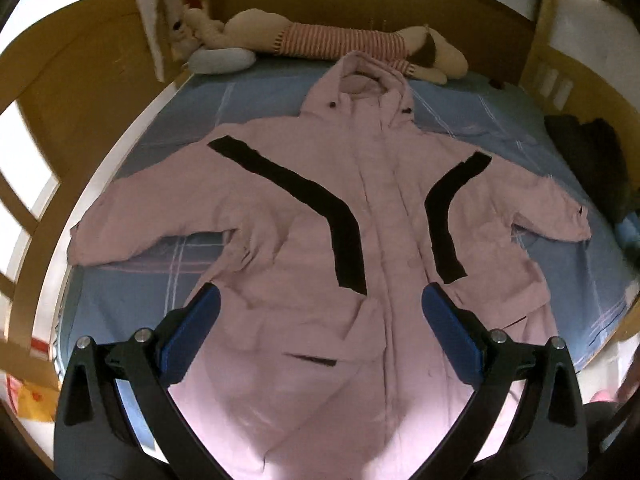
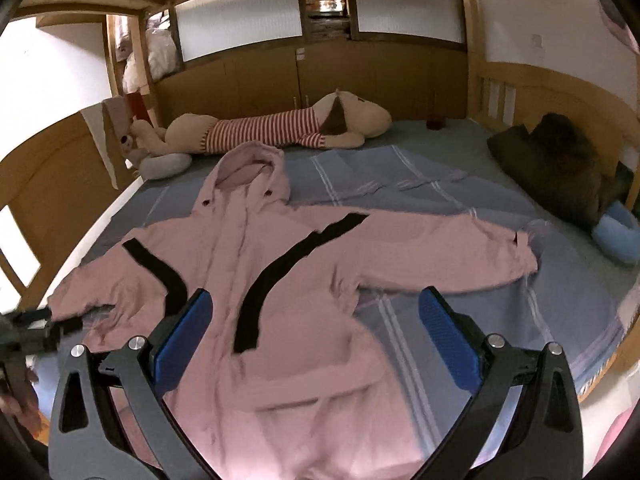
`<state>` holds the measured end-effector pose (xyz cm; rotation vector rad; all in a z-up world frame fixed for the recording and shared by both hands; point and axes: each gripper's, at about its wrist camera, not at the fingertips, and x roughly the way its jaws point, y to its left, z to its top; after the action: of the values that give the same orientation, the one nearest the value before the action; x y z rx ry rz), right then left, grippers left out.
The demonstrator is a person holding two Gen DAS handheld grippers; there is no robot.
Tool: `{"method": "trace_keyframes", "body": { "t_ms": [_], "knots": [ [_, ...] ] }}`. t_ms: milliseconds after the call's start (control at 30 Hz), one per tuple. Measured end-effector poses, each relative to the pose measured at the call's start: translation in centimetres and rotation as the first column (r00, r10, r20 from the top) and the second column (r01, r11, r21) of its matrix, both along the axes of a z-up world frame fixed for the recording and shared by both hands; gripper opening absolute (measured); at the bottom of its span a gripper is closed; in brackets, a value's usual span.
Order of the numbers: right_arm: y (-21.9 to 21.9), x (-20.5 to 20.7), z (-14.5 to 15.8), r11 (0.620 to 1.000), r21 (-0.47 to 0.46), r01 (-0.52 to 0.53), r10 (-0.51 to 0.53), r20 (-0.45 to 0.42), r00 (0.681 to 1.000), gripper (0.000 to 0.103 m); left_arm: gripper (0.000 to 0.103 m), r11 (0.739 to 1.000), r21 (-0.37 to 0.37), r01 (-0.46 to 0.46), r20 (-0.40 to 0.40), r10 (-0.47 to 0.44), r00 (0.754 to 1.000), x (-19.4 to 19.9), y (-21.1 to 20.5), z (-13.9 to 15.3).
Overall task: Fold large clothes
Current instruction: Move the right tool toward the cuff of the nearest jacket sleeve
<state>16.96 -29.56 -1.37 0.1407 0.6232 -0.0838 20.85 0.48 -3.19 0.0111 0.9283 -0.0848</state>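
Observation:
A large pink hooded coat (image 1: 320, 216) with two black stripes lies spread flat, front up, on the blue bed sheet (image 1: 472, 120), sleeves out to both sides and hood toward the headboard. My left gripper (image 1: 320, 300) hovers open above the coat's lower front, nothing between its blue pads. In the right wrist view the same coat (image 2: 280, 264) fills the middle, and my right gripper (image 2: 316, 304) is open above its lower right part, near the right sleeve (image 2: 460, 252). The left gripper (image 2: 28, 328) shows blurred at the left edge there.
A long plush dog in a striped shirt (image 2: 280, 128) lies along the headboard. A dark garment pile (image 2: 560, 160) and a blue bowl-like object (image 2: 616, 236) sit at the right of the bed. Wooden bed rails (image 1: 52, 208) surround the mattress.

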Motion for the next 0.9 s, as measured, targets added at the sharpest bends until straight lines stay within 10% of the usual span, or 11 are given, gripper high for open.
{"method": "trace_keyframes", "body": {
  "t_ms": [267, 567, 900],
  "knots": [
    [-7.6, 3.0, -4.9, 0.977, 0.107, 0.182, -0.175, -0.071, 0.982, 0.102, 0.101, 0.999, -0.037, -0.001, -0.036, -0.001, 0.999, 2.1, 0.3, -4.4],
    [-12.7, 5.6, -8.1, 0.826, 0.476, 0.302, -0.248, -0.175, 0.953, 0.102, 0.101, 0.999, 0.034, 0.021, -0.001, -0.021, 1.0, 5.3, -0.5, -5.3],
    [-13.5, 7.4, -9.6, 0.8, 0.492, 0.344, -0.271, -0.217, 0.938, 0.102, 0.101, 0.99, 0.123, -0.072, 0.104, 0.06, 0.993, 7.8, -0.2, -5.3]
  ]
}}
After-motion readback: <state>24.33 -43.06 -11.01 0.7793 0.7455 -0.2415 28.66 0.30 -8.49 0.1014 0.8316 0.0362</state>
